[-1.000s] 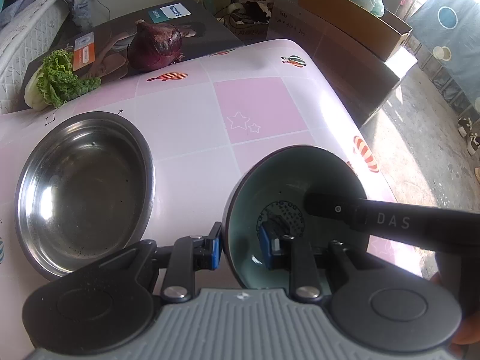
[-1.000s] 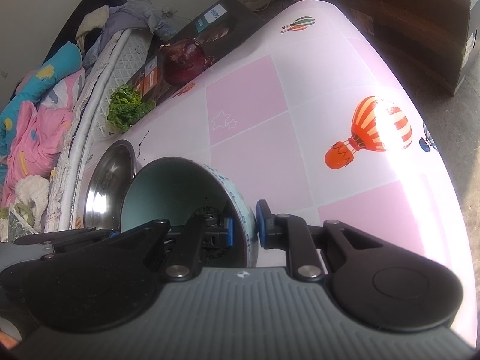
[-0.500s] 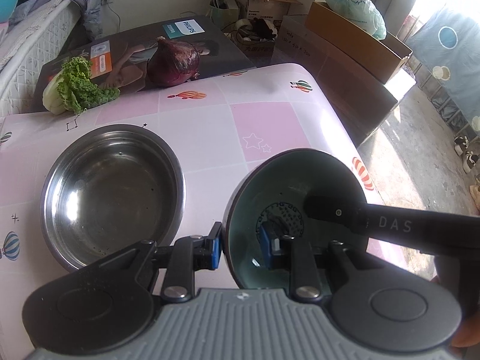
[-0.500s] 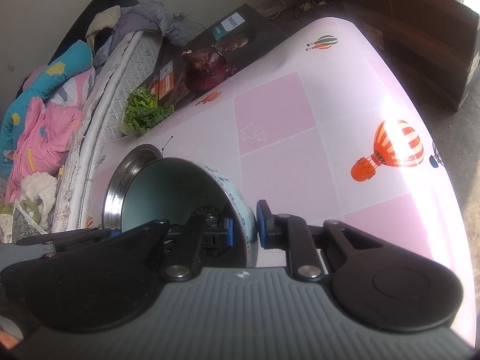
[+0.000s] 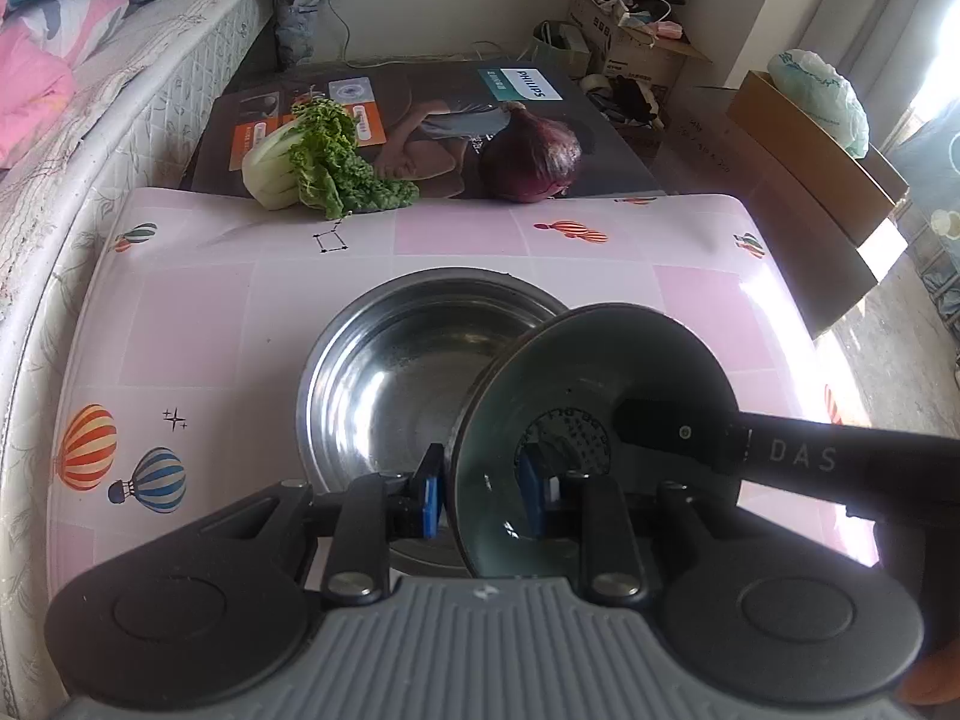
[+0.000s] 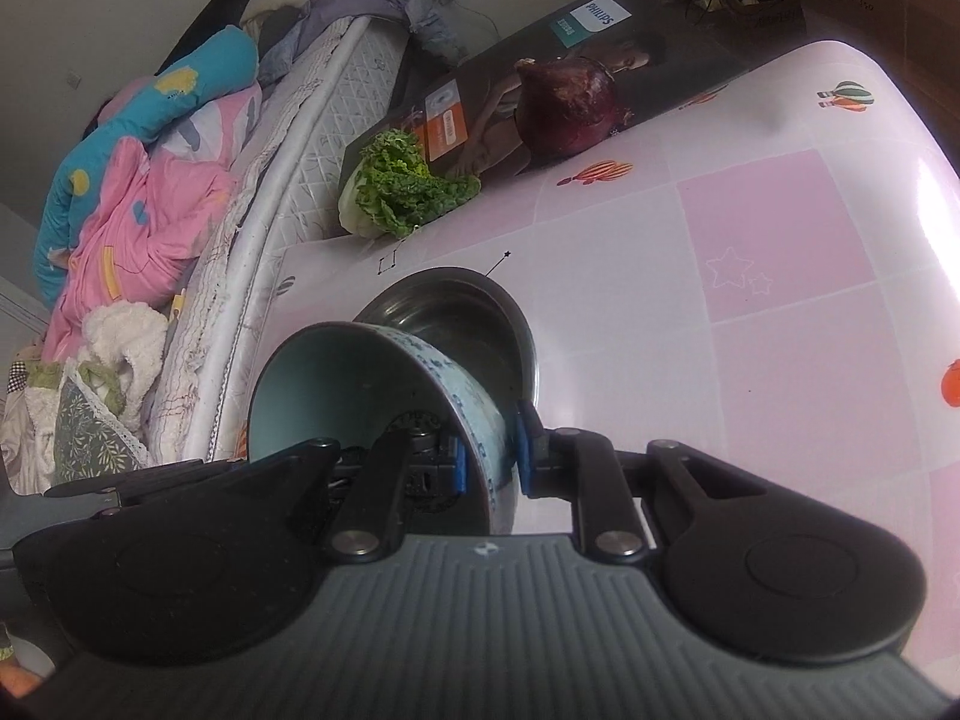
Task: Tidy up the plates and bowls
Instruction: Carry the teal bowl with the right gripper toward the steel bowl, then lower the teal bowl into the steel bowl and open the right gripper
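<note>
From the left wrist cam you're looking right into the blue bowl, tipped on its side and held up over the near rim of the steel bowl that sits on the pink table. The left gripper has the blue bowl's rim pinched, one blue pad outside, one inside. The right gripper's finger pokes into the bowl from the right, and you can read "DAS" on its arm. Behind the table a dark box says "PHILIPS", with lettuce and a red onion on it. The right wrist cam gives the other side: the bowl's patterned outer wall, which the left cam doesn't show. The right gripper is clamped on that wall too, one pad in, one out. The bed with pink bedding shows much more here.
</note>
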`<state>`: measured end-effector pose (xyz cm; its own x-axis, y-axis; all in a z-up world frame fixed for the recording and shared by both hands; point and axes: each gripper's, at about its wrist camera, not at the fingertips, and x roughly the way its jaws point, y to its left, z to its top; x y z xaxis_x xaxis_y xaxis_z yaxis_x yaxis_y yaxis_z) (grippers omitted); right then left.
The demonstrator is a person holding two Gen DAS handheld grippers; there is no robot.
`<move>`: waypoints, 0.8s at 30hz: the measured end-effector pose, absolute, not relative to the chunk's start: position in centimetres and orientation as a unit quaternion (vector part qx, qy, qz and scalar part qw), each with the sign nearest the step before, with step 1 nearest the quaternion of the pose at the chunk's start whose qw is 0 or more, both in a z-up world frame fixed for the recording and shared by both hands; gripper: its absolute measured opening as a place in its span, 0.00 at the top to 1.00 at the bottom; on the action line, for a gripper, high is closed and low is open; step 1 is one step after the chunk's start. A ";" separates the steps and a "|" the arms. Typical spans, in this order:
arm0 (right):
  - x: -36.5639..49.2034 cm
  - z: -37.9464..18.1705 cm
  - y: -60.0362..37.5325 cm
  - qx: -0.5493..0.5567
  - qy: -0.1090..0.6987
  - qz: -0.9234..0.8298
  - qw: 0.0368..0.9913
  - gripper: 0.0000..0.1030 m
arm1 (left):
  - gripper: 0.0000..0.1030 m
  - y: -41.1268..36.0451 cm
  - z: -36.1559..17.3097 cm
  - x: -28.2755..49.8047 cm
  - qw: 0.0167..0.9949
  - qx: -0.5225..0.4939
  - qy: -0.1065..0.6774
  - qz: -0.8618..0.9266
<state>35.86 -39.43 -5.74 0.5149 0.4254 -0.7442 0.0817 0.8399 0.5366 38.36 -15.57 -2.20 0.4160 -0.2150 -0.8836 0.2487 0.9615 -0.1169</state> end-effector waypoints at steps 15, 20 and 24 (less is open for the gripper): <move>41.3 -9.5 -35.8 0.237 0.509 0.097 0.822 0.80 | 0.70 -12.1 -6.0 42.2 0.838 0.002 0.535 -0.112; 40.9 -8.1 -36.8 0.237 0.487 0.093 0.835 0.79 | 0.69 -12.0 -5.4 42.1 0.842 -0.012 0.527 -0.118; 39.8 -6.2 -37.7 0.252 0.464 0.098 0.844 0.79 | 0.61 -11.5 -4.5 41.5 0.845 -0.026 0.518 -0.129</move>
